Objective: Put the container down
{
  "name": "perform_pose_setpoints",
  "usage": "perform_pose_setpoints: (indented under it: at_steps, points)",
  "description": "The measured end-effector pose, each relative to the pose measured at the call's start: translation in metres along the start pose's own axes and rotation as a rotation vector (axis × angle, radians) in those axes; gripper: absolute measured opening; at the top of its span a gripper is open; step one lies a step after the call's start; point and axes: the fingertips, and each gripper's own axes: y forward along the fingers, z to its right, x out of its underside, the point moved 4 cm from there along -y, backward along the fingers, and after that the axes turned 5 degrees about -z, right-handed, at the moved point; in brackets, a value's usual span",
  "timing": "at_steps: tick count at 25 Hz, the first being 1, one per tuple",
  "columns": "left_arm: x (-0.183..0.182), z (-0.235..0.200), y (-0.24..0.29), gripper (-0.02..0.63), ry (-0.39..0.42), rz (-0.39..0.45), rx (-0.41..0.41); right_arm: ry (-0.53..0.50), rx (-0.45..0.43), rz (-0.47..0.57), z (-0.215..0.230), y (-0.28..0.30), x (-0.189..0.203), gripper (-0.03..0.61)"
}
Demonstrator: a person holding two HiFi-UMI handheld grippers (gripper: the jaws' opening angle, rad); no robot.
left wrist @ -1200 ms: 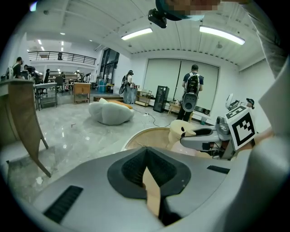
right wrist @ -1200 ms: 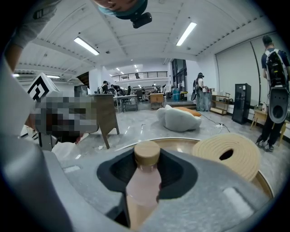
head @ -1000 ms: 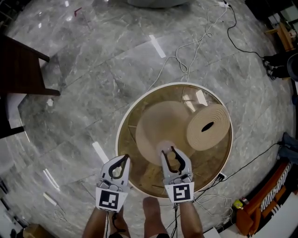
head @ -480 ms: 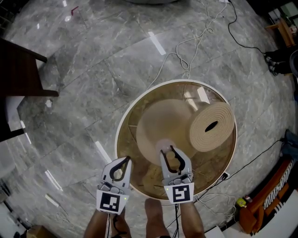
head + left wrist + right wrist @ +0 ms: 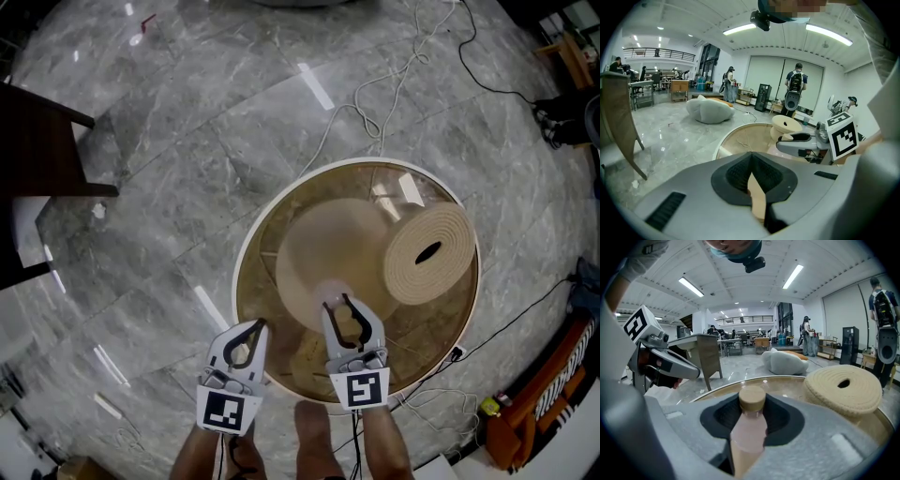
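Observation:
A pink bottle (image 5: 749, 427) with a tan cap stands upright between the jaws of my right gripper (image 5: 752, 401), whose pads press on its sides. In the head view the right gripper (image 5: 343, 302) holds the bottle (image 5: 351, 324) over the near part of a round glass table (image 5: 246, 246) with a white rim. My left gripper (image 5: 258, 324) hangs at the table's near left edge, shut with nothing in it; in the left gripper view its pads (image 5: 740, 169) meet at the tip. A coiled beige ring (image 5: 430, 253) with a hole lies on the table's right side.
White and black cables (image 5: 361, 114) trail over the grey marble floor beyond the table. A dark wooden piece of furniture (image 5: 37, 141) stands at the left. An orange and striped object (image 5: 539, 394) lies at the bottom right. A grey beanbag (image 5: 710, 110) and several people are far off.
The view has shifted slightly, so the table sits a little higher and to the right. Both grippers keep nearly the same places; the right one still holds the bottle.

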Motion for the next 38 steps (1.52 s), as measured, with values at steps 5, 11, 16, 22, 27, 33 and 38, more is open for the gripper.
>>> perform_pose_setpoints:
  at_steps: [5, 11, 16, 22, 27, 33, 38]
  points:
    - [0.001, 0.001, -0.002, 0.017, 0.009, -0.002, -0.001, -0.002, 0.007, 0.006, -0.001, 0.000, 0.000, 0.137]
    - [0.001, 0.003, -0.007, 0.017, 0.011, 0.004, -0.004, 0.031, -0.011, -0.006, -0.003, 0.000, -0.002, 0.143]
    - [-0.004, 0.005, -0.015, 0.017, 0.018, 0.012, -0.010, 0.035, -0.033, -0.021, -0.006, -0.002, -0.007, 0.192]
    - [-0.020, 0.009, -0.029, 0.017, 0.035, 0.034, -0.017, 0.024, -0.040, -0.018, -0.008, -0.015, -0.022, 0.222]
    - [-0.046, 0.017, -0.044, 0.017, 0.063, 0.061, -0.021, 0.031, -0.034, -0.003, -0.004, -0.030, -0.046, 0.221]
    - [-0.098, 0.036, -0.065, 0.017, 0.099, 0.100, 0.004, 0.054, -0.014, 0.043, 0.006, -0.058, -0.093, 0.221]
    - [-0.153, 0.056, -0.094, 0.017, 0.136, 0.146, 0.027, 0.100, 0.011, 0.046, 0.018, -0.094, -0.145, 0.221]
